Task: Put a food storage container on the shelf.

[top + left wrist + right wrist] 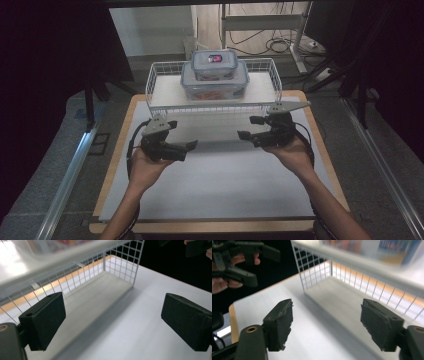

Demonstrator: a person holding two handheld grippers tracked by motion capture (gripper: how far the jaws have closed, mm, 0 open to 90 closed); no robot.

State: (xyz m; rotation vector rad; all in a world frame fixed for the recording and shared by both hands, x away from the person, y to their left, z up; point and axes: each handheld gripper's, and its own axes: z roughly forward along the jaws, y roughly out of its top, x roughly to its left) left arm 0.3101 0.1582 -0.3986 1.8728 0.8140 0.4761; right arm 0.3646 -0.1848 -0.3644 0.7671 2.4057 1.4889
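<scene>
1. Squarely at the far edge of the table [220, 190] stood the white wire basket [210, 106], raised on its own frame, its front rail facing the person.
2. Carried inside: a large lidded box [215, 86] with a small lidded box [215, 64] stacked on top, both of clear plastic.
3. Judged stiff and light as bare wire, but top-heavy and apt to shed the slick stacked boxes if tipped.
4. Best taken at the front rail near its two corners, or at the end walls, and kept level with both sides lifted together.
5. Hovered just in front of the rail: left gripper [183, 134] toward the basket's left corner, right gripper [246, 127] toward its right corner.
6. Seen spread wide and pinching nothing, both pairs of jaws, with bare table between the pads.
</scene>
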